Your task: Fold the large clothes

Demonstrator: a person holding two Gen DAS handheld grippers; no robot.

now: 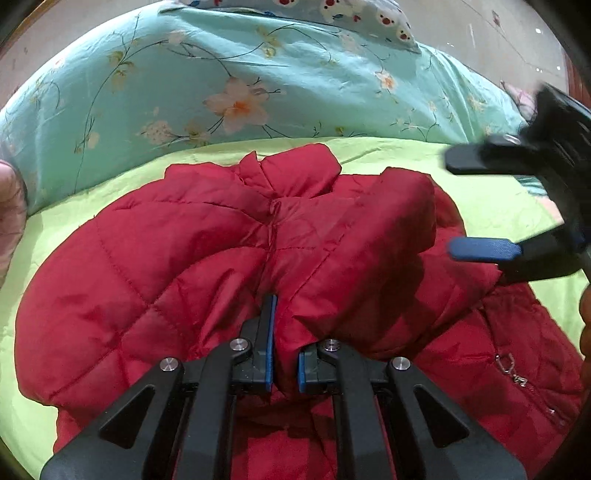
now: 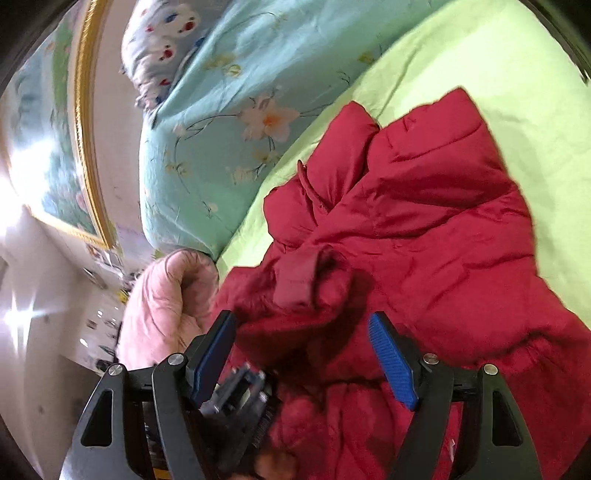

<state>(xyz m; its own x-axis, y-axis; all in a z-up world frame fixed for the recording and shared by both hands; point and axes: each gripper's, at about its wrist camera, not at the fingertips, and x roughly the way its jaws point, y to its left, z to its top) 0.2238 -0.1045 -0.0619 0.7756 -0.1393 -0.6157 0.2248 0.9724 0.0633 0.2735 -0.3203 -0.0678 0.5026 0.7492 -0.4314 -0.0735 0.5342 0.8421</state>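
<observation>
A red quilted puffer jacket (image 1: pixel 192 258) lies on a lime-green sheet (image 1: pixel 491 199), collar toward the far side. My left gripper (image 1: pixel 284 332) is shut on a fold of the jacket's red fabric near its middle. My right gripper (image 1: pixel 476 206) shows at the right of the left wrist view, open and empty, just above the jacket's right side. In the right wrist view the right gripper (image 2: pixel 303 350) is open over the jacket (image 2: pixel 424 229), with a sleeve cuff (image 2: pixel 299 280) just ahead of it. The left gripper's body (image 2: pixel 240 391) shows blurred between its fingers.
A turquoise floral quilt (image 1: pixel 221 92) is piled along the far side of the bed, with a patterned pillow (image 1: pixel 354 14) behind it. A pink padded garment (image 2: pixel 166 306) lies at the left. A gold-framed picture (image 2: pixel 85 122) hangs on the wall.
</observation>
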